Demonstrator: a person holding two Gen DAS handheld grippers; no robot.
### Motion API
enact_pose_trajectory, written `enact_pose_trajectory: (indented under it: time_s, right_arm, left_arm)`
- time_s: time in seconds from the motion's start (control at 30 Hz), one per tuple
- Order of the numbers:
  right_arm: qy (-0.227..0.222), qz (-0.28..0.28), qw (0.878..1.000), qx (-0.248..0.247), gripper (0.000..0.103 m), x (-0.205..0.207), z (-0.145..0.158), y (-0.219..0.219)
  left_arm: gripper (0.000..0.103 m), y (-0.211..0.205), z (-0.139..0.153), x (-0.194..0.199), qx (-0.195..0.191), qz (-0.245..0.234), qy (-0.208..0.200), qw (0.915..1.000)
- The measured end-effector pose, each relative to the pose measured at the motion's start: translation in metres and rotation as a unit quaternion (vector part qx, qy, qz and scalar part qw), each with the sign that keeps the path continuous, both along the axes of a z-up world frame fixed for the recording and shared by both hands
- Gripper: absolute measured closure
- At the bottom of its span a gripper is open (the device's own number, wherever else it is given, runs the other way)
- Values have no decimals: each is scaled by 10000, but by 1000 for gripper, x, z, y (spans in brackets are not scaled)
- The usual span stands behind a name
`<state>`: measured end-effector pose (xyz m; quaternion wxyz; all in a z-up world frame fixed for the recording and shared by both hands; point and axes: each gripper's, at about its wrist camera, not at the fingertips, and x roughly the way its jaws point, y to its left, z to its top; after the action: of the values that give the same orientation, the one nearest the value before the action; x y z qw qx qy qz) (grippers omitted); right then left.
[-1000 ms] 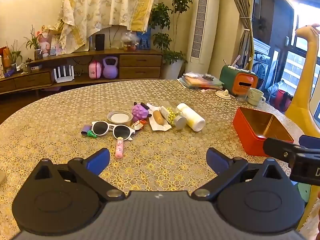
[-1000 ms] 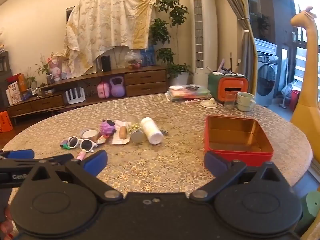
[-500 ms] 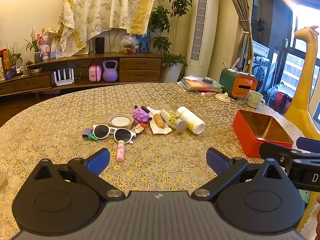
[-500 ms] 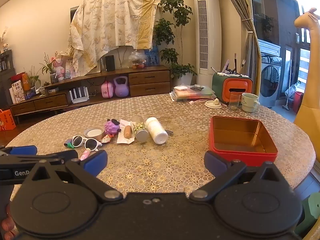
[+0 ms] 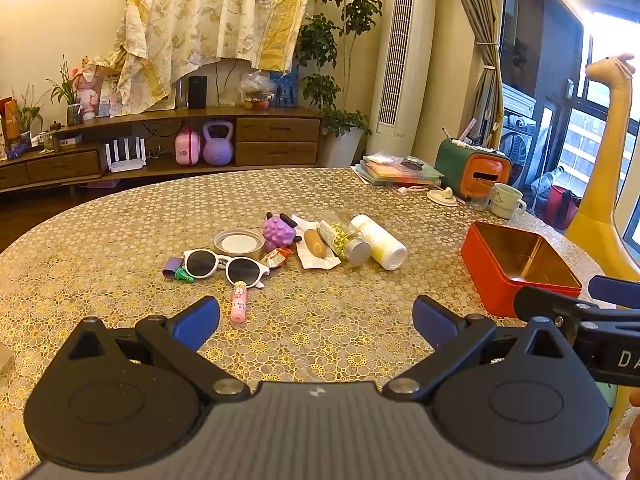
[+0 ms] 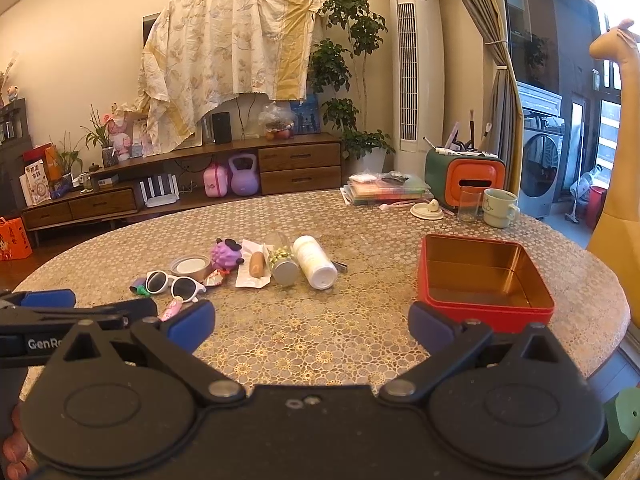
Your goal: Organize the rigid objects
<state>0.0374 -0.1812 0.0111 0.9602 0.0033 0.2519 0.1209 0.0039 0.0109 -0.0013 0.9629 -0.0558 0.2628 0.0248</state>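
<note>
Small objects lie clustered mid-table: white sunglasses [image 5: 225, 265], a pink tube [image 5: 239, 302], a round tin lid [image 5: 239, 243], a purple spiky toy [image 5: 279, 231], a glass jar [image 5: 344, 237] and a white bottle [image 5: 378, 241]. An open red tin box [image 5: 516, 266] sits at the right. My left gripper [image 5: 316, 322] is open, hovering short of the pink tube. My right gripper [image 6: 311, 326] is open above bare tablecloth, between the cluster [image 6: 256, 266] and the red box [image 6: 484, 280]. Both hold nothing.
At the table's far right stand a green-orange holder [image 6: 466, 178], a glass [image 6: 469, 203], a mug [image 6: 500, 207] and stacked books [image 6: 386, 192]. A yellow giraffe figure [image 5: 604, 184] stands beyond the right table edge. A wooden sideboard lines the far wall.
Both grippers have drawn back and risen slightly, so the table objects sit lower and smaller in view. Their jaws stay equally wide; nothing on the table has moved.
</note>
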Motion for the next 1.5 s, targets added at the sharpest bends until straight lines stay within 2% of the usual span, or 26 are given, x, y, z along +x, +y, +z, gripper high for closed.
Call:
enact_pose_trajectory:
  time_s: [0.57, 0.67, 0.77, 0.87, 1.07, 1.3, 1.5]
  right_arm:
    - [38, 109, 9999, 38, 0, 1, 1, 0]
    - [41, 95, 9999, 37, 0, 1, 1, 0]
    - [110, 60, 9998, 125, 0, 5, 0, -2]
    - [166, 102, 9996, 215, 0, 9, -1, -4]
    - [111, 170, 9996, 194, 1, 15, -3, -1]
    - [129, 380, 9992, 38, 1, 41, -15, 8]
    - [224, 779, 9960, -385, 3, 81, -32, 25]
  left_arm:
    - [0, 3, 1, 1, -53, -99, -8, 9999]
    - [0, 6, 0, 4, -160, -85, 144, 9997]
    - [0, 11, -1, 5, -333, -75, 112, 9994]
    - [0, 14, 0, 6, -266, 60, 51, 9996]
    - [0, 22, -3, 13, -388, 16, 37, 9992]
    - [0, 39, -17, 36, -581, -40, 323, 9978]
    - [0, 56, -33, 69, -301, 205, 484, 9982]
